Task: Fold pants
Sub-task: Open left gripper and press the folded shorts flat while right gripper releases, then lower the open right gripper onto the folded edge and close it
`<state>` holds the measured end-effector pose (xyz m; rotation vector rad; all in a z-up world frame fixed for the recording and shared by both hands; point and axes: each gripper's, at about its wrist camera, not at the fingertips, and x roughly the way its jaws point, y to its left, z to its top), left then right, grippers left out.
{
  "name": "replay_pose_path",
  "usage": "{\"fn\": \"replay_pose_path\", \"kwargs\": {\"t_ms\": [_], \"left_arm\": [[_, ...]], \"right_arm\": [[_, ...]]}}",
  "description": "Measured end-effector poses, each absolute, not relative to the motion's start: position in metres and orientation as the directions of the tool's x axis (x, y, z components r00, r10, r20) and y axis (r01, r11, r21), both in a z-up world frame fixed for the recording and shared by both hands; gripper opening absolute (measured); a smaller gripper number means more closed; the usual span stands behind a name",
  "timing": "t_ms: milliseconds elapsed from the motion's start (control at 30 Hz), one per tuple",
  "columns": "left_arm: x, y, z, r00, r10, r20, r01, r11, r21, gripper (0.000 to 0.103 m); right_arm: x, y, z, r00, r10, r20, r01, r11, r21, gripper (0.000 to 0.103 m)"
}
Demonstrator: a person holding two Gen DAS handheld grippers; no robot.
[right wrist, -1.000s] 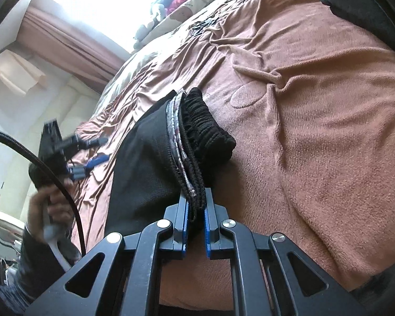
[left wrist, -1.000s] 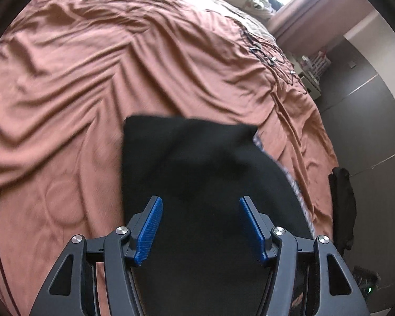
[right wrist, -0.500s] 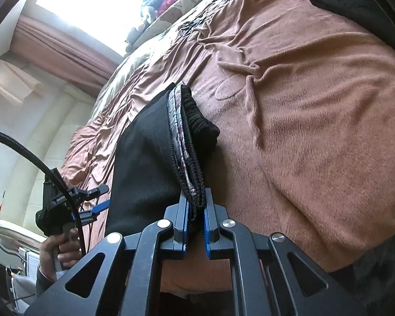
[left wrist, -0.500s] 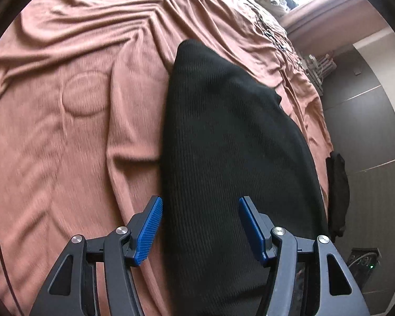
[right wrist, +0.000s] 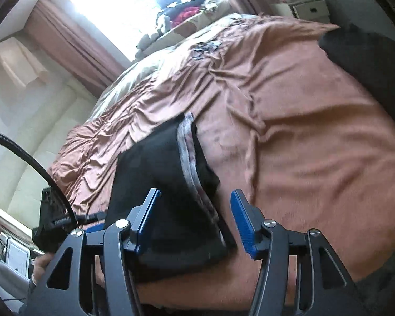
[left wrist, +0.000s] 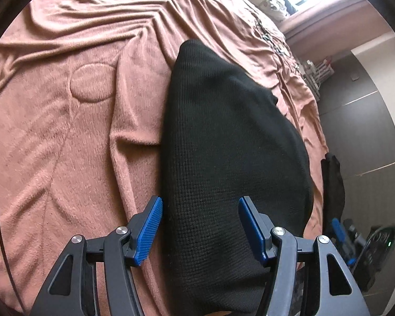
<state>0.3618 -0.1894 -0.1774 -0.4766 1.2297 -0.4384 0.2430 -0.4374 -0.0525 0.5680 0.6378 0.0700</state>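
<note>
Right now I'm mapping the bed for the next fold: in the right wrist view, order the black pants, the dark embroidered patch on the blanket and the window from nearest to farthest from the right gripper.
1. Black pants: just ahead of the right gripper, between its opening fingers.
2. Dark embroidered patch: mid-bed, farther up.
3. Window: beyond the bed, top.

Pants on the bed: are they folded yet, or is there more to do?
Mostly done: the pants lie in a compact black stack on the blanket, waistband edges layered together. Nothing is held: the left gripper stands open above them, and the right gripper is opening, clear of the waistband. Left, perhaps: smoothing or a final fold.
</note>
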Motion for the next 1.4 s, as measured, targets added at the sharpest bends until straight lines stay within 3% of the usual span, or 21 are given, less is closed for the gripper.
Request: {"fn": "replay_pose_path", "kwargs": {"t_ms": [667, 1167, 1400], "left_arm": [[0.371, -0.173, -0.177, 0.313, -0.559, -0.768, 0.005, 0.810, -0.587, 0.062], [0.373, -0.161, -0.180, 0.322, -0.558, -0.765, -0.021, 0.804, -0.595, 0.062], [0.373, -0.157, -0.182, 0.324, -0.555, -0.766, -0.032, 0.803, -0.595, 0.062]], "right_arm": [[0.415, -0.451, -0.051, 0.674, 0.471, -0.569, -0.076, 0.810, 0.581, 0.053], [0.485, -0.431, -0.072, 0.577, 0.476, -0.664, -0.029, 0.824, 0.566, 0.053], [0.489, -0.423, -0.068, 0.569, 0.519, -0.638, -0.063, 0.801, 0.595, 0.053]]}}
